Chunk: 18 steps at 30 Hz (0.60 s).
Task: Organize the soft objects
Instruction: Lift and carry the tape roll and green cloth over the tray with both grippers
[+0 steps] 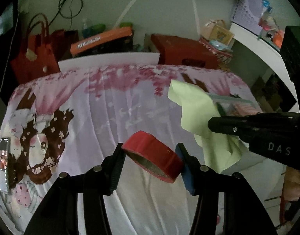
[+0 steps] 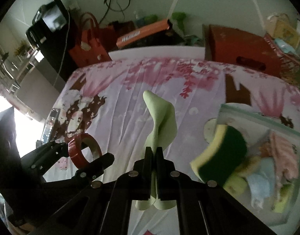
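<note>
My left gripper (image 1: 151,157) is shut on a red tape roll (image 1: 153,157) and holds it above the pink printed bedsheet (image 1: 110,101); the roll also shows in the right wrist view (image 2: 84,149). My right gripper (image 2: 154,150) is shut on a pale green cloth (image 2: 161,121), lifted above the sheet; the cloth also shows in the left wrist view (image 1: 199,113). A light tray (image 2: 261,117) at the right holds a green-and-yellow sponge (image 2: 222,154) and several soft cloths.
Red bags (image 1: 34,58), an orange box (image 1: 101,41) and a red box (image 1: 181,52) stand past the bed's far edge. A phone (image 1: 3,162) lies on the sheet at the left. A white shelf (image 1: 263,47) is at the right.
</note>
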Available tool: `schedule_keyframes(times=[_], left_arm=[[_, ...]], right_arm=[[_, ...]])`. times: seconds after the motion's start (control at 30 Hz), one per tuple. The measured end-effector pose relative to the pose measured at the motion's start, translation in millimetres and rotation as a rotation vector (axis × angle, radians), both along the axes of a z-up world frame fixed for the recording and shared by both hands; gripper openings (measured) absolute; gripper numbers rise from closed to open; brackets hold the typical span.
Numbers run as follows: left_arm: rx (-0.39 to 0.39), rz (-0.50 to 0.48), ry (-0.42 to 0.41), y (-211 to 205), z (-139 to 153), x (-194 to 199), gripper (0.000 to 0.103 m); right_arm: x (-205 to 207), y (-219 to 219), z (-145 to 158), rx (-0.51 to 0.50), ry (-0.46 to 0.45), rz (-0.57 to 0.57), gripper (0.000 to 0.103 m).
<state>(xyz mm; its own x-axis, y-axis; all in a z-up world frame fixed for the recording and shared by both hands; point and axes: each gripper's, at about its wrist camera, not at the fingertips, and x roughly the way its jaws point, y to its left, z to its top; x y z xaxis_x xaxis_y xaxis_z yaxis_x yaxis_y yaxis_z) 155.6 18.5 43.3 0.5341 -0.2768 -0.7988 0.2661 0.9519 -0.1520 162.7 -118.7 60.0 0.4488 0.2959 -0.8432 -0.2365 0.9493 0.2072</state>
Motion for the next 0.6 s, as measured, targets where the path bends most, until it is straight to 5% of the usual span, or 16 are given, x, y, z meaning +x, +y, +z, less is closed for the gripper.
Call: schedule_keyframes(times=[0.33,0.6], left_arm=[[0.013,-0.055,-0.068,-44.3,46.9,-41.9,0.054],[0.034,-0.135,-0.094,-101.7,63.5,-63.6,0.054]], right_arm=[[-55.8,-52.8,48.2,0.025,-0.082,-0.066,0.004],[-84.9,-113.4,59.3,0.037,-0.103,-0.152,0.004]])
